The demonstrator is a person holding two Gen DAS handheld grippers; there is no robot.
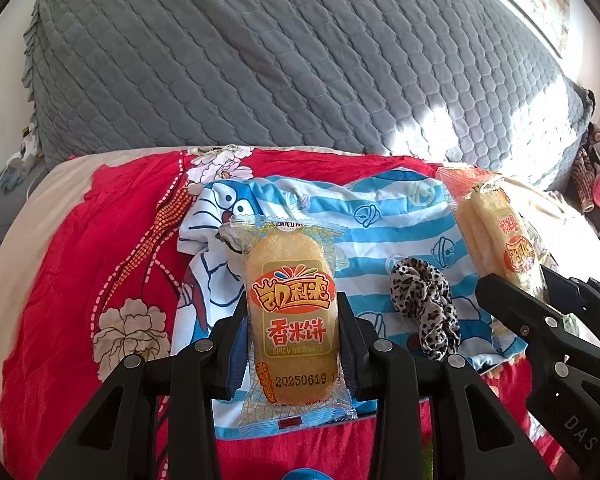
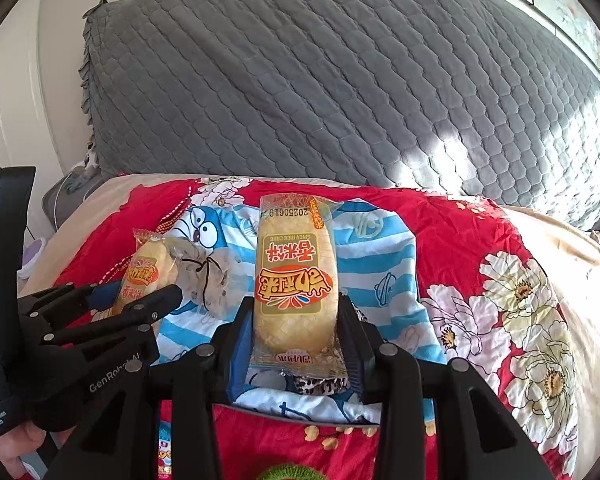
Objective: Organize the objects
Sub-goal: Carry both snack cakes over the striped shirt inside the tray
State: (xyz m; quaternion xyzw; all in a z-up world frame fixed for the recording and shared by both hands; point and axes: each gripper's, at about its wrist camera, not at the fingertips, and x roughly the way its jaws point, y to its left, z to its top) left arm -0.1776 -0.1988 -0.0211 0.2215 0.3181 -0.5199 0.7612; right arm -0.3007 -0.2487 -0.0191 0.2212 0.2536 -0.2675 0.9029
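**Left wrist view: one rice cake packet clamped in each gripper**

Left wrist view first: rice cake packet [image 1: 292,316] held upright between the fingers of the left gripper [image 1: 294,344], pads pressed on both long edges, label facing the camera, date stamp at the bottom. Second rice cake packet [image 2: 294,280] clamped the same way in the right gripper [image 2: 296,340], label upside down. Both raised above the blue striped cartoon cloth [image 1: 380,208], not lying on it, as far as can be judged.

Likely light, and brittle inside: a crisp cake under thin, slick plastic film. Too much squeeze would probably crack it; too little and the film may slide. Best taken across the cake's width, near the middle, not by the crimped end seals, which would fold.

Beside the left-hand packet, on the cloth, a leopard-print scrunchie [image 1: 426,308], soft and loose, partly hidden under the right gripper in its own view. Red floral bedspread [image 1: 100,240] underneath it all, grey quilted headboard cover [image 1: 260,60] behind.
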